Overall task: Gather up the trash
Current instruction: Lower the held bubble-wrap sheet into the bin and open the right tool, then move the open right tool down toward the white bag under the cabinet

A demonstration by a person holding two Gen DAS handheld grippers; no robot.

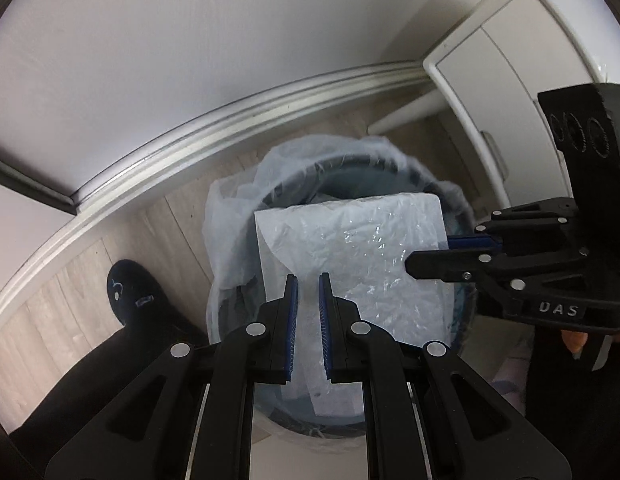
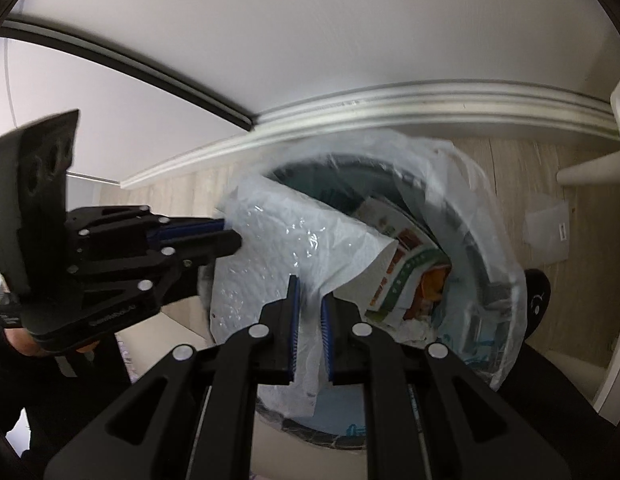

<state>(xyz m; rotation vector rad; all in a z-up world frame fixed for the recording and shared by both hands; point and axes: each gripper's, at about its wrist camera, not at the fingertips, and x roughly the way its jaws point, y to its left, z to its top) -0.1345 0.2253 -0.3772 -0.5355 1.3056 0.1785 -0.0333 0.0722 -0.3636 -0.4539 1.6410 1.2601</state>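
- Left tongs narrowly parted, a fold of the plastic bag between the pads; clamped or loose, cannot tell.
- Right tongs the same, on the opposite edge.
- Bag stretched flat over the bin, likely so it drops straight in.
- Bin is lined and holds a printed carton and wrappers.
- A clear scrap lies on the floor beside it.

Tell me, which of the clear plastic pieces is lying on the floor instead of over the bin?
The small flat plastic sleeve near the furniture leg. The crinkled plastic sheet is pinched by both grippers above the bin.
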